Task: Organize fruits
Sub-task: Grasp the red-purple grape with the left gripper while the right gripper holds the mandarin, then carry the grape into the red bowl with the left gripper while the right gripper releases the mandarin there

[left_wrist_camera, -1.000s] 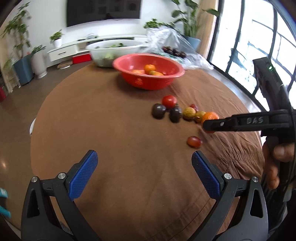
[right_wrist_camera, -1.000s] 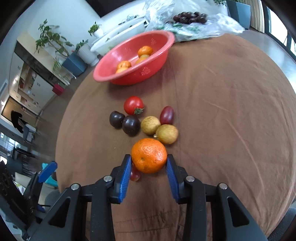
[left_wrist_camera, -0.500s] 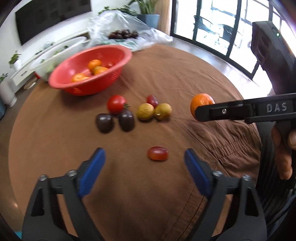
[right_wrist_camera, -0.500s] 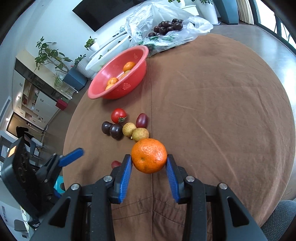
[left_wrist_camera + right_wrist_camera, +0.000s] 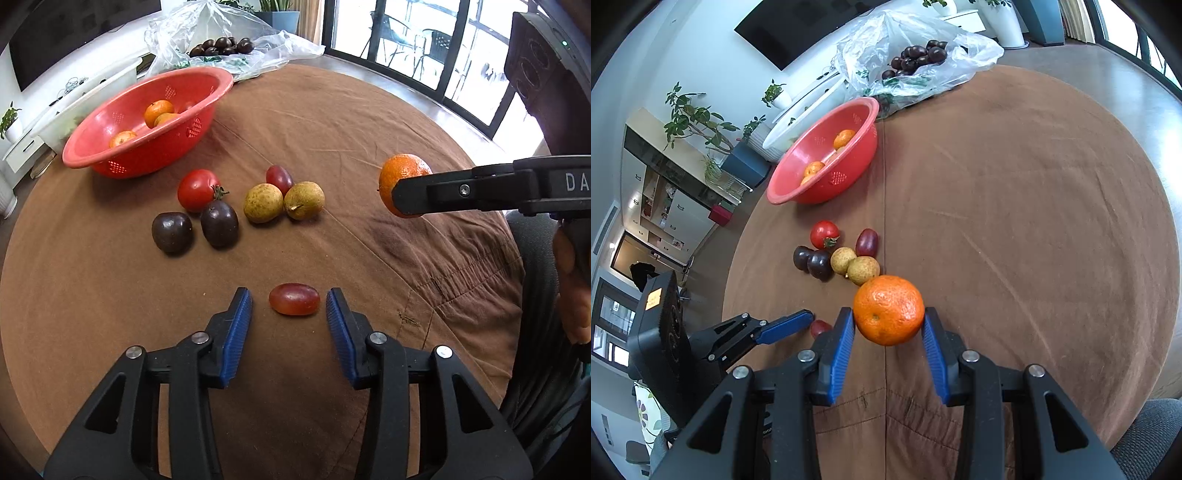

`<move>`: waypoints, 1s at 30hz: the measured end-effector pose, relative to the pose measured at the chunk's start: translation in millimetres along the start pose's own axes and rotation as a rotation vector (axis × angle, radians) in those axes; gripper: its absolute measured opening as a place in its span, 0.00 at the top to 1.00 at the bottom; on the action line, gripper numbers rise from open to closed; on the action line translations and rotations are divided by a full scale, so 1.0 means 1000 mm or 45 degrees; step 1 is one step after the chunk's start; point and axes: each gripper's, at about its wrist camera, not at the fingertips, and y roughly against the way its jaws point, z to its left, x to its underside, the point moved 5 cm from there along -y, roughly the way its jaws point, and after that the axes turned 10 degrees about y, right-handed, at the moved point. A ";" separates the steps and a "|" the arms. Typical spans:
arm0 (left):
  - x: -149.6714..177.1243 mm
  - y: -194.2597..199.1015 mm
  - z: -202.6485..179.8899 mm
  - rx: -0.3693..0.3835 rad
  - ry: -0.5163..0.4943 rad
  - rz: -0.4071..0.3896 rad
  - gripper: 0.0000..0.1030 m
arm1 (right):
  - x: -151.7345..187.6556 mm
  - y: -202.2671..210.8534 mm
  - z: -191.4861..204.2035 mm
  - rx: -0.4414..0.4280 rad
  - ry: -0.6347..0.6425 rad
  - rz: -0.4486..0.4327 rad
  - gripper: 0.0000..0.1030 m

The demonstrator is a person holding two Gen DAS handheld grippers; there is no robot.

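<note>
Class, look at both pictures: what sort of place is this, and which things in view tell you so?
Probably a home living or dining room: a wall-mounted television, potted houseplants, and a round table under a brown cloth with a red bowl of fruit.

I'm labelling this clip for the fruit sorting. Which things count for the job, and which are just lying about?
Job: orange in the right gripper; red grape between the closing left gripper; tomato; two pears; red basket.
Lying about: plastic bag; white tray.

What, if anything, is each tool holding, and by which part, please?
Right tool: orange, pinched at its sides. Left tool: nothing yet; just been closing around the red grape, gaps remain.
</note>
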 end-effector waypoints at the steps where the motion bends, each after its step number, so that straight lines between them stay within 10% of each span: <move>1: -0.001 -0.001 0.000 -0.003 -0.003 0.000 0.64 | 0.001 0.001 0.000 0.000 0.000 -0.001 0.61; 30: 0.001 0.027 0.013 0.035 0.048 -0.089 0.77 | -0.006 0.003 0.006 0.009 0.033 -0.008 0.61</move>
